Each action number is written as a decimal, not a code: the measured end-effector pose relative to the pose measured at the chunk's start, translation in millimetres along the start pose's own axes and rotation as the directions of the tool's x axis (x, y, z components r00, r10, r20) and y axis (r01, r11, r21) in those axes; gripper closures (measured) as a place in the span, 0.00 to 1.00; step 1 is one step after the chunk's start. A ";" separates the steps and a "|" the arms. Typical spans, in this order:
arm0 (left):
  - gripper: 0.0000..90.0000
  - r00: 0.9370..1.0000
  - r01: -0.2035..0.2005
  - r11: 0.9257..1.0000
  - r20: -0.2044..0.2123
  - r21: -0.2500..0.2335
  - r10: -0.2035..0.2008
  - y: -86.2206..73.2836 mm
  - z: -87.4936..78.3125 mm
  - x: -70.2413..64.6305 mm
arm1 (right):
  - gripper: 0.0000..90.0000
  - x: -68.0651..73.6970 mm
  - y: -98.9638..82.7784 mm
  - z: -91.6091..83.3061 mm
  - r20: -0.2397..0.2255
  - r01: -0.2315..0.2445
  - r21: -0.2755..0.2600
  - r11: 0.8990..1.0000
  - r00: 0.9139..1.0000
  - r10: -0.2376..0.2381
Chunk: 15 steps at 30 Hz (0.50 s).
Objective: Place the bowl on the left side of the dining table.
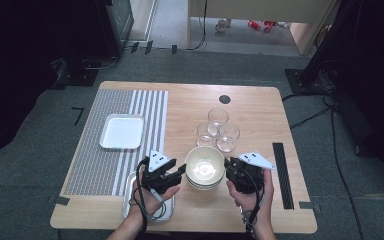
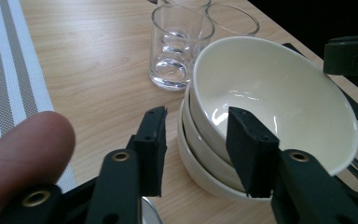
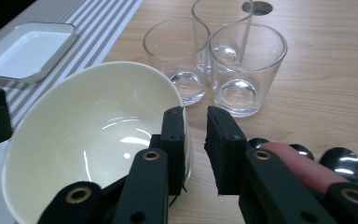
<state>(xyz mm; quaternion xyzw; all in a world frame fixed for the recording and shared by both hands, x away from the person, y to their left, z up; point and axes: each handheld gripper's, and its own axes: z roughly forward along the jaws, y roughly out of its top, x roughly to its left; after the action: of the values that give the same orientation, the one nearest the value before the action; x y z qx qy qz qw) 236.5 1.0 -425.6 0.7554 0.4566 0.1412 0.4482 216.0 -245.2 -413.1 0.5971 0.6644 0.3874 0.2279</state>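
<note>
A stack of cream bowls [image 1: 205, 167] stands near the table's front middle. My left gripper [image 1: 182, 171] is at its left rim. In the left gripper view [image 2: 196, 114] one jaw is inside the top bowl [image 2: 270, 93] and the other outside, with bare wood showing between that jaw and the bowl's wall; the gripper is open. My right gripper [image 1: 227, 167] is at the right rim. In the right gripper view [image 3: 194, 112] its jaws straddle the rim of the top bowl [image 3: 93, 135] closely, a narrow gap still showing beside the outer jaw.
Three clear glasses [image 1: 217, 129] stand just behind the bowls. A white tray [image 1: 122, 131] lies on a striped mat [image 1: 95, 150] at the left. A metal tray [image 1: 130, 195] is under the left hand. Spoons [image 3: 340, 161] lie near the right gripper, a black strip [image 1: 282, 175] beyond.
</note>
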 end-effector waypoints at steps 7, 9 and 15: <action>0.73 1.000 0.008 1.000 0.017 -0.010 -0.008 10.9 3.1 0.9 | 0.82 2.7 4.2 8.6 -0.025 0.016 0.021 1.000 1.000 -0.016; 0.73 1.000 -0.011 1.000 0.023 -0.004 0.011 13.0 4.2 -3.3 | 0.82 5.5 4.1 13.2 -0.014 0.020 0.033 0.999 1.000 -0.019; 0.74 0.999 -0.050 0.998 -0.005 0.039 0.051 16.5 18.1 -13.4 | 0.94 6.7 1.9 23.3 0.013 -0.010 0.042 0.999 1.000 0.009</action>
<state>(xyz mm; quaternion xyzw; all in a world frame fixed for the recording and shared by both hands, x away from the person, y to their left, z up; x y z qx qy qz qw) 249.8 -22.8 -419.8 0.7749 0.4413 0.1457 0.4284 233.7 -233.0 -424.4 0.6073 0.6682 0.3707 0.2176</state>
